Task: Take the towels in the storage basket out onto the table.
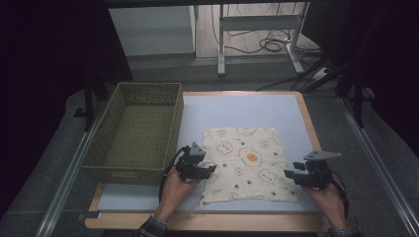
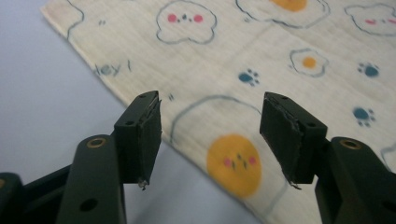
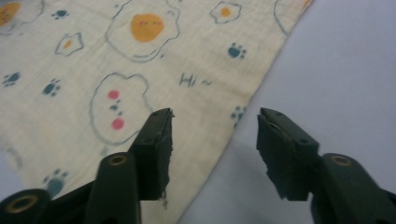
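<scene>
A cream cloth printed with fried eggs, bears and paw prints lies flat on the pale blue mat. My left gripper hovers at the cloth's left edge, jaws apart with nothing between them. In the left gripper view the left gripper looks down over the cloth edge. My right gripper hovers at the cloth's right edge, also open and empty. In the right gripper view the right gripper straddles the cloth border above the mat.
A green woven basket stands on the left part of the table, close to the left gripper. The wooden table edge runs along the front. Beyond the table are a desk frame and cables on the floor.
</scene>
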A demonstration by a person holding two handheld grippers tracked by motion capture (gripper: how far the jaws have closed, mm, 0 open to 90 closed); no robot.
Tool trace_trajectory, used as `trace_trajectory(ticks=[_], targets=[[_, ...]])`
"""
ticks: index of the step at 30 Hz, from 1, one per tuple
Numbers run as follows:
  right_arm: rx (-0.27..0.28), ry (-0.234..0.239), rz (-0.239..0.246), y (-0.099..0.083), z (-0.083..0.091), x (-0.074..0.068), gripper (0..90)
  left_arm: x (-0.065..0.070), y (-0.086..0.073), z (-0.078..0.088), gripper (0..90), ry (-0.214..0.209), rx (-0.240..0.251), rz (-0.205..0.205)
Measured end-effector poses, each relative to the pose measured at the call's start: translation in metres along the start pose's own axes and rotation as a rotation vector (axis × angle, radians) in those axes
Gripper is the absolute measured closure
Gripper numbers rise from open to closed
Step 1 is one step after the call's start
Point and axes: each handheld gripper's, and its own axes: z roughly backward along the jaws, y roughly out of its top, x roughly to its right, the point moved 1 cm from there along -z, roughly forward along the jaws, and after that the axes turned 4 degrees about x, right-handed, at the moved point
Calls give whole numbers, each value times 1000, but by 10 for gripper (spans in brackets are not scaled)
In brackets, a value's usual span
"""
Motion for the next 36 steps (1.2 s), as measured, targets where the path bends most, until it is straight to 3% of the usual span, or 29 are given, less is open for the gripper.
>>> trace_trajectory(ticks=[6,15,19,23,26,27,29,36], targets=[[-13,-2,16,17,-16,9,424,-4,14,-18,348,46,-7,-23],[-7,-49,40,38,-38,24,397,-29,30,-42,391,135,9,19],[5,-57,23,46,-49,32,402,-37,35,-48,426,155,9,37],[3,-58,1,53,-58,43,477,-50,42,-55,456,205,9,50],[4,-69,5,57,-61,48,527,-57,44,-58,461,212,19,67],[8,-64,-10,61,-65,55,577,-60,44,-61,486,213,29,83],[16,-73,-13,66,-69,62,622,-62,44,-64,516,226,26,81],[11,-90,-21,80,-92,71,675,-73,49,-68,545,265,43,114]])
